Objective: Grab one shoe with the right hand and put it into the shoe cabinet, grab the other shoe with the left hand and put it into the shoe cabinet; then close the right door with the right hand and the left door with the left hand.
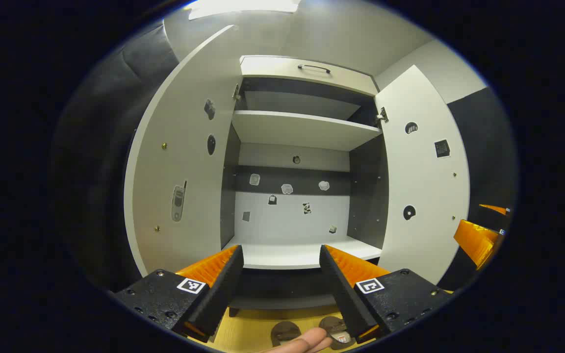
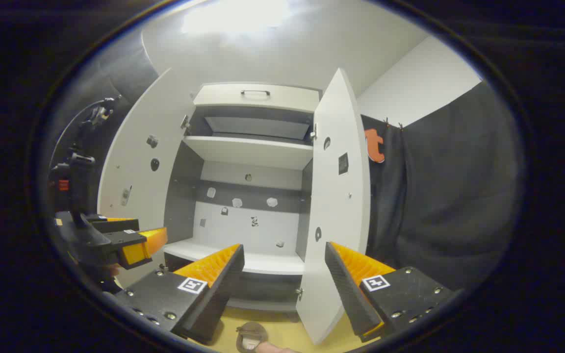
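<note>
Shoe cabinet (image 1: 307, 130), centre of the left gripper view: it stands upright, taller than wide, both doors swung out toward me so the compartment is open to receive the shoes. Left door (image 1: 179, 162) and right door (image 1: 422, 176) flank the opening; the lower shelf (image 1: 302, 255) lies bare and level. In the right gripper view the right door (image 2: 334, 206) shows nearly edge-on. My left tool (image 1: 280, 267), lower centre, is spread apart and holds nothing, aimed straight into the cabinet. My right tool (image 2: 282, 272) is likewise apart and unloaded. Shoes (image 1: 307, 332), bottom edge, rest on the yellow floor (image 1: 243, 328) in front of the cabinet, largely hidden; I cannot tell their long axis or toe direction.
</note>
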A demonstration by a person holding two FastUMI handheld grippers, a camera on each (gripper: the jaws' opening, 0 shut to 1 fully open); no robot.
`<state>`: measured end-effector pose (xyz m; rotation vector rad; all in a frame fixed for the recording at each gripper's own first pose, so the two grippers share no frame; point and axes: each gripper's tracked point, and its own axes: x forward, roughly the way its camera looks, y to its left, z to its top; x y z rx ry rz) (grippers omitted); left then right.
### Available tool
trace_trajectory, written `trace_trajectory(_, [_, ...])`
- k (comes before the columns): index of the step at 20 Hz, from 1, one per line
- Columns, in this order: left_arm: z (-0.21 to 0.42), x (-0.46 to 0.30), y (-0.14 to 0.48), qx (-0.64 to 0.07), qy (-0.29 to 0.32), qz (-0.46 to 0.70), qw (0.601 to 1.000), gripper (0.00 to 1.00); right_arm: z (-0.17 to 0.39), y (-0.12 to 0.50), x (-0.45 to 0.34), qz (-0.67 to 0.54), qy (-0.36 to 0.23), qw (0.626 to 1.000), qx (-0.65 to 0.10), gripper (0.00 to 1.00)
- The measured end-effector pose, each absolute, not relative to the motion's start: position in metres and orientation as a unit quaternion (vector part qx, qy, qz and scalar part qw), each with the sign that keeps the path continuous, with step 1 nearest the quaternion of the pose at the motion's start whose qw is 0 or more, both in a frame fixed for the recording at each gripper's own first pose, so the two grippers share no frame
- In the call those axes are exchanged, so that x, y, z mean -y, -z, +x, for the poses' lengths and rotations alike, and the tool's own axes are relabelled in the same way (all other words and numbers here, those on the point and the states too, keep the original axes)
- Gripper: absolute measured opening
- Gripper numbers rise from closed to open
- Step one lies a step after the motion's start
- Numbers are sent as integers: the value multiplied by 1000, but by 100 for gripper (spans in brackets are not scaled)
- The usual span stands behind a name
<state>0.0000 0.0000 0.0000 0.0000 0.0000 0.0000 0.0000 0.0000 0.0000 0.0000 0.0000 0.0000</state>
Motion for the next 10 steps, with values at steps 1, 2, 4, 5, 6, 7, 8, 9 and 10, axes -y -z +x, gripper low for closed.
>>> trace_trajectory(1, [3, -5, -1, 7, -4, -1, 1000, 95, 6, 6, 0, 2, -2, 1000, -10, 99])
trace_trajectory(2, [4, -8, -2, 18, -3, -4, 1000, 95, 13, 11, 1, 1, -3, 1000, -19, 99])
trace_trajectory(4, [7, -14, -4, 34, 4, -13, 999, 95, 24, 17, 8, -2, 6, 1000, -27, 99])
trace_trajectory(5, [9, -15, -1, 35, 7, -15, 999, 95, 29, 20, 7, 1, 6, 1000, -29, 99])
trace_trajectory(6, [11, -15, 5, 35, 12, -18, 999, 95, 33, 24, 4, 3, 3, 999, -32, 99])
trace_trajectory(7, [13, -14, 12, 30, 17, -22, 999, 92, 37, 28, 0, 5, 1, 999, -37, 99])
trace_trajectory(8, [15, -12, 22, 24, 23, -27, 999, 95, 39, 30, -4, 5, -2, 999, -39, 99])
trace_trajectory(9, [19, -9, 25, 16, 26, -25, 999, 95, 42, 31, -7, 3, -2, 999, -39, 99])
trace_trajectory(10, [19, -10, 30, 14, 30, -13, 999, 95, 44, 32, -10, -3, -1, 999, -38, 99])
